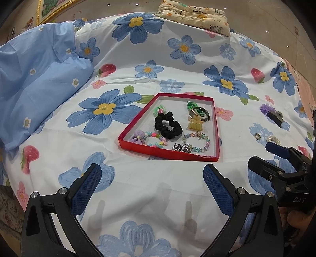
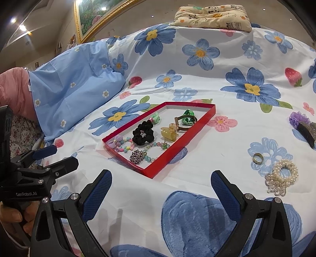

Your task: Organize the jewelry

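Note:
A red tray (image 1: 126, 134) (image 2: 177, 150) lies on the flowered bedsheet. It holds a black scrunchie (image 1: 168, 126) (image 2: 142, 132), a yellow claw clip (image 1: 195, 123) (image 2: 169, 132), a watch (image 1: 199, 113), bead bracelets (image 1: 197, 141) and other pieces. Outside the tray to the right lie a dark ring (image 2: 258, 158) (image 1: 257, 136), a pearl bracelet (image 2: 283, 176) (image 1: 274, 139) and a purple flower clip (image 2: 304, 126) (image 1: 271, 113). My left gripper (image 1: 152, 178) is open and empty, in front of the tray. My right gripper (image 2: 162, 183) is open and empty, near the tray's front right corner.
A light blue pillow (image 1: 39, 79) lies to the left. A panda-print cushion (image 1: 195, 15) sits at the far edge of the bed. A gold-framed picture (image 2: 94, 17) hangs on the wall behind.

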A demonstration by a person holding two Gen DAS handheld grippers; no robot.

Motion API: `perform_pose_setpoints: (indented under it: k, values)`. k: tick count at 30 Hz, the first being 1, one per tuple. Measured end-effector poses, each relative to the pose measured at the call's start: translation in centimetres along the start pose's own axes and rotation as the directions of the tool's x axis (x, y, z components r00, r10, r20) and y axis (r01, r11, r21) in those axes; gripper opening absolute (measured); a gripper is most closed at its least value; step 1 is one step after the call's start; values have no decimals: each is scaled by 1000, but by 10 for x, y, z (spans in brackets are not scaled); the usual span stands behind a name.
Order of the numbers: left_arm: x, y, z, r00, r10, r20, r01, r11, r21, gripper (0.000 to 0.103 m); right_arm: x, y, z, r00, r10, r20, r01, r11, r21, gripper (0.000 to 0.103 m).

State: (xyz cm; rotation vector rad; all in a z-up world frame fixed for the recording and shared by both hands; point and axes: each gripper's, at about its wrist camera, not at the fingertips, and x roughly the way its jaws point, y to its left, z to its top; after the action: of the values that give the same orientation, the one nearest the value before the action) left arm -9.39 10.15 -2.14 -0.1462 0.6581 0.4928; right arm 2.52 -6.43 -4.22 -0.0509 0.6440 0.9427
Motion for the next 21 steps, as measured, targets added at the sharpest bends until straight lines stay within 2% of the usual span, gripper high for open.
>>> perform_pose_setpoints:
  k: [21]
  values:
    - [0,0,-1,1000,-2,-2,2,1000,-2,103,0,2,1,1000,4,-2,-4,1000,-4,101]
